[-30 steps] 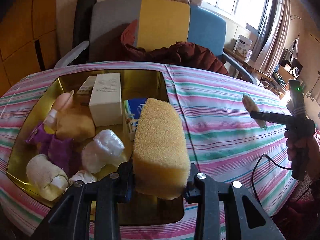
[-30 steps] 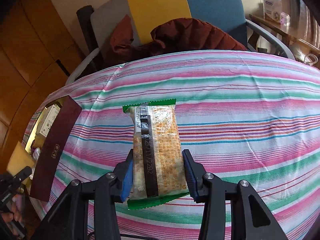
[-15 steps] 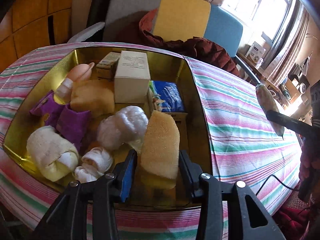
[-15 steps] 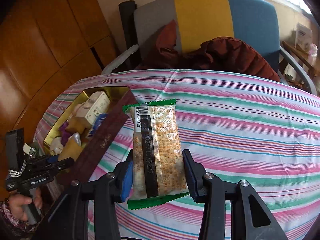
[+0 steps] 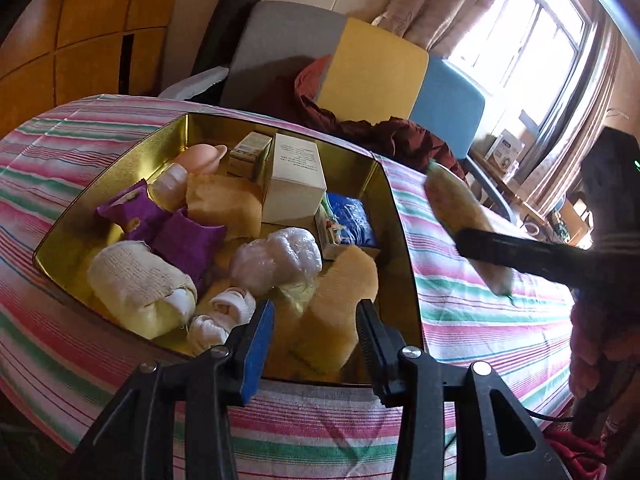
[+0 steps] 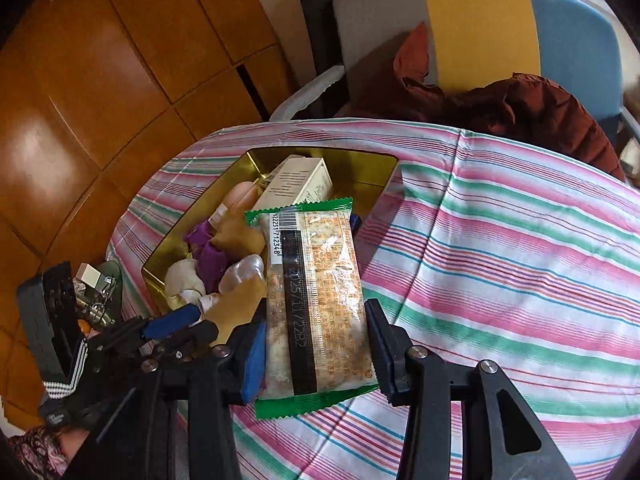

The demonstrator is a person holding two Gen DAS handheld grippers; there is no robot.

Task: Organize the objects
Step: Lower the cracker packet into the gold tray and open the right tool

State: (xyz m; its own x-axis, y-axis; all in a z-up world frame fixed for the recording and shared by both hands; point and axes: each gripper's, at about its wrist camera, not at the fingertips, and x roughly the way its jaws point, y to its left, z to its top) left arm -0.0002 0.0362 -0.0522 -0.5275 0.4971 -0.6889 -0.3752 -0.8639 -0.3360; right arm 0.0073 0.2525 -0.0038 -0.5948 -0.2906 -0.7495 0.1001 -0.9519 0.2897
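Covering the desk (image 6: 500, 240), a striped cloth carries a gold tin (image 5: 384, 208), with a multicoloured chair (image 6: 480, 28) behind. Inside the tin lies a yellow sponge (image 5: 340, 304), between the left tool's (image 5: 316, 332) parted jaws. Over the cloth, the right tool (image 6: 316, 344) clamps a snack packet (image 6: 316, 300).

Both wrist views close above (shared) tin (image 5: 384, 184) (image 6: 360, 168)

daylight from window (image 5: 532, 44) | overexposed glare | fisheye-warped edges | snack packet (image 5: 464, 224) blurred
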